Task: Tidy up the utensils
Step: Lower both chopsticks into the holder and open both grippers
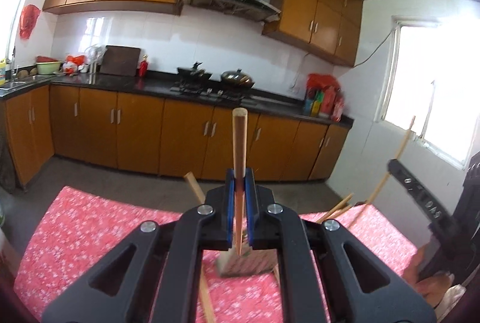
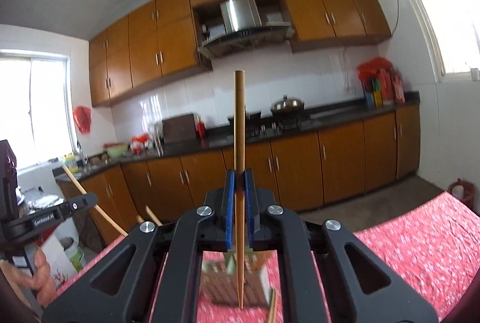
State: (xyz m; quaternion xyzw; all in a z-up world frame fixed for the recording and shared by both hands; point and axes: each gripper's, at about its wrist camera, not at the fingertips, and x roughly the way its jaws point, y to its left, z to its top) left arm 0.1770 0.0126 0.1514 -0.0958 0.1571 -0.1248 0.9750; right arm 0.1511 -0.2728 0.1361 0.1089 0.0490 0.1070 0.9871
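Observation:
My left gripper (image 1: 239,179) is shut on a wooden chopstick (image 1: 239,143), held upright with its thin tip pointing down over a perforated utensil holder (image 1: 246,264) on the red floral tablecloth (image 1: 90,221). My right gripper (image 2: 239,179) is shut on another wooden chopstick (image 2: 239,125), also upright, its tip just above the same holder (image 2: 228,284). The right gripper shows at the right of the left wrist view (image 1: 420,197), with its chopstick (image 1: 396,155). The left gripper shows at the left of the right wrist view (image 2: 60,210).
Several loose chopsticks (image 1: 336,210) lie on the tablecloth near the holder; others show in the right wrist view (image 2: 153,215). Kitchen counter with stove and wok (image 1: 237,76) and orange cabinets (image 1: 135,128) stand behind. A window (image 1: 435,89) is to the right.

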